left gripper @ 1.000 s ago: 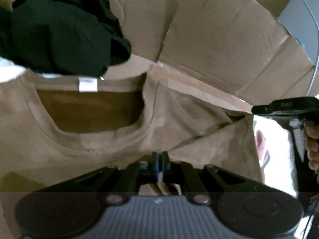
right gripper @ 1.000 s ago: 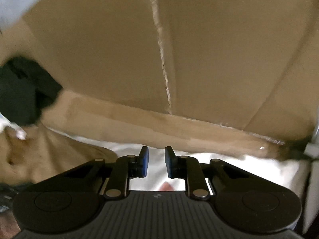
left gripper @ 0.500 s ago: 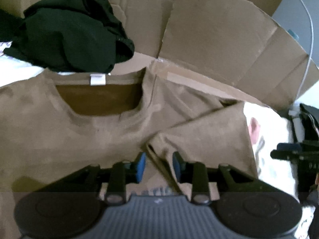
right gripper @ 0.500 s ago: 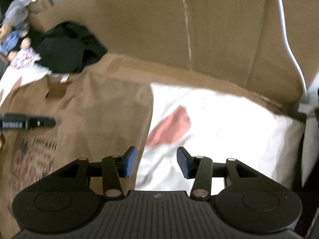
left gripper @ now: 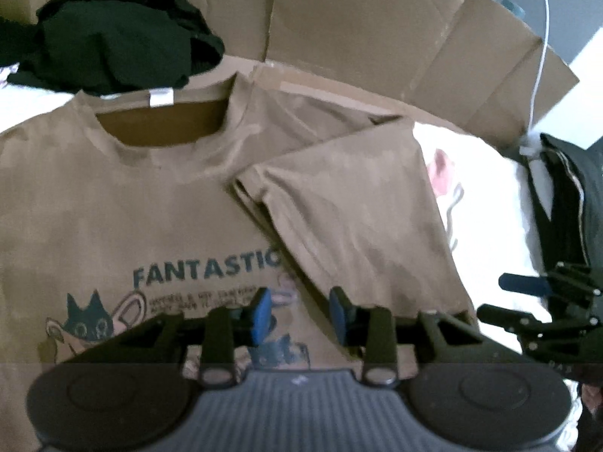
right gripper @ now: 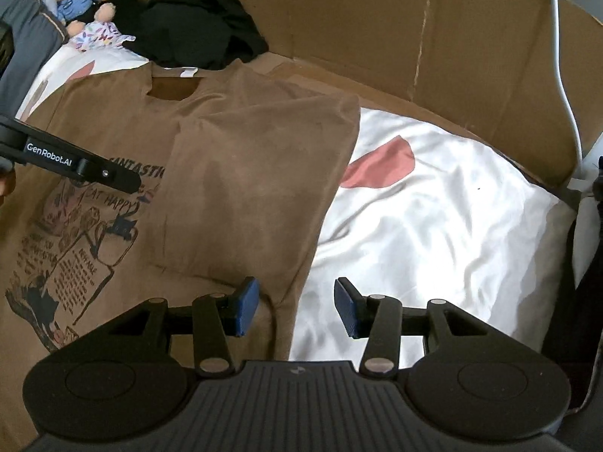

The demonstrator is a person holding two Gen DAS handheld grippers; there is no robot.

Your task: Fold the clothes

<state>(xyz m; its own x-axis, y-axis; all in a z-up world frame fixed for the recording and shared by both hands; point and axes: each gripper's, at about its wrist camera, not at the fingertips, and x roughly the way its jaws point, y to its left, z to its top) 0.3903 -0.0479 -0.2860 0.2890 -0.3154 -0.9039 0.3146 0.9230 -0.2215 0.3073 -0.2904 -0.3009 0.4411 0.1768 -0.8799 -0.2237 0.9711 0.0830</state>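
Shirt (left gripper: 143,203), tan with a FANTASTIC print, lies face-up and flat on the white bedsheet (right gripper: 433,226), collar toward 12 o'clock beside a heap of dark clothes (left gripper: 113,34); its sleeve (left gripper: 350,203) at 3 o'clock is turned inward over the chest. Left gripper (left gripper: 297,314) and right gripper (right gripper: 297,310) both hang with jaws spread and hold nothing, the right over the folded side edge. Judged step: side folds in hand; the next fold calls for pinching an edge through both layers and carrying it across without dragging the sleeve open.
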